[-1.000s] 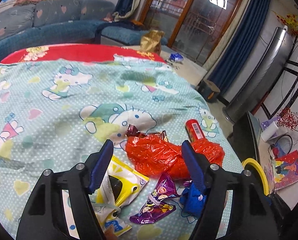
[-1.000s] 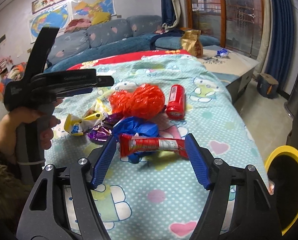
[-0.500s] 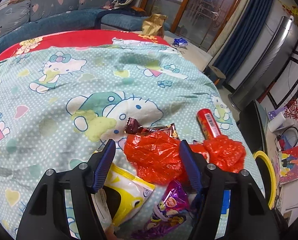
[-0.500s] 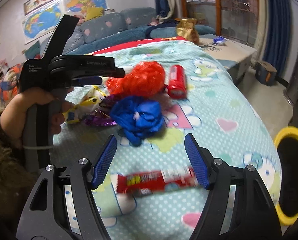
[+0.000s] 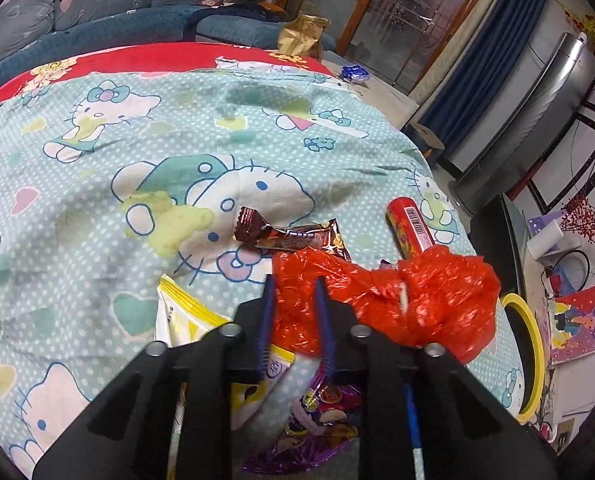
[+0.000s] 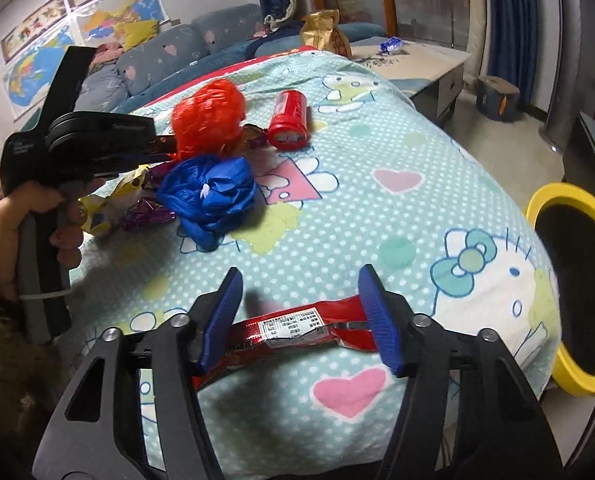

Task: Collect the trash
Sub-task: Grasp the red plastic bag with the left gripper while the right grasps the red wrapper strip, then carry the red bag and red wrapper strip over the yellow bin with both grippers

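The left tool [image 5: 295,322] was closing, its blue pads pinched on the near edge of the crumpled red plastic bag [image 5: 381,300]. From the right wrist view the same tool [image 6: 165,148] met the bag [image 6: 207,114] at its left side, and a hand [image 6: 29,220] gripped the handle.

The right tool [image 6: 301,320] was also closing, with the long red wrapper [image 6: 293,330] lying crosswise between its fingers. The wrapper's ends reached both blue pads, but whether they pressed on it could not be told for certain; the jaws stood half wide and the wrapper lay flat on the bed cover.

The trash lay on a bed under a pale green cartoon-cat cover [image 5: 137,184]. Items recorded:
- a red cylindrical can [image 5: 411,228], on its side, just beyond the red bag;
- a brown foil wrapper [image 5: 293,236], touching the bag's far edge;
- a yellow and white packet [image 5: 177,308], beside the left tool;
- a purple foil wrapper [image 5: 321,420], beneath the left tool;
- a crumpled blue plastic bag [image 6: 209,196], near the red bag.

A yellow-rimmed bin [image 6: 573,292] stood off the right edge of the bed, well apart from the pile.
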{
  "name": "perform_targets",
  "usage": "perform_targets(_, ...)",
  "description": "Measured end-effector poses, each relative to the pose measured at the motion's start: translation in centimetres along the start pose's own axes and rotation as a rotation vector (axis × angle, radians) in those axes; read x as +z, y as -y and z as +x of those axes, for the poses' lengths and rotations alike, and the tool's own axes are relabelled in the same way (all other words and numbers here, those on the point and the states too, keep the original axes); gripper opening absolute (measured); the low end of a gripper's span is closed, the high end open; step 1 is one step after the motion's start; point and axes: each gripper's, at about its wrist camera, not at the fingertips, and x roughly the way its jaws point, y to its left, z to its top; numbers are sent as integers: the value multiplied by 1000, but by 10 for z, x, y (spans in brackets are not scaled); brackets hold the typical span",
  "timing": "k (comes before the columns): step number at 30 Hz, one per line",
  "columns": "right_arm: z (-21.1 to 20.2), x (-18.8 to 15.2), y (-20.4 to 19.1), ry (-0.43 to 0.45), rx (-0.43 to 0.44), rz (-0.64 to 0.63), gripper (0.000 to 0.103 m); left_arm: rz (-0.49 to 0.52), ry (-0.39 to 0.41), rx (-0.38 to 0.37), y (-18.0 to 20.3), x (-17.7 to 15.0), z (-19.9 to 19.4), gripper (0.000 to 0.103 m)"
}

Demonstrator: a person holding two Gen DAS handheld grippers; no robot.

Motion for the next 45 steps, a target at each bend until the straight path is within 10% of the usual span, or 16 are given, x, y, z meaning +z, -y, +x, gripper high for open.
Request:
perform_targets(10, -4, -6, 10, 11, 90, 38, 17, 45, 123, -26, 18, 6, -38, 5)
perform_targets(45, -75, 51, 93, 282, -45, 142, 9, 235, 235, -238, 125, 13, -95, 3)
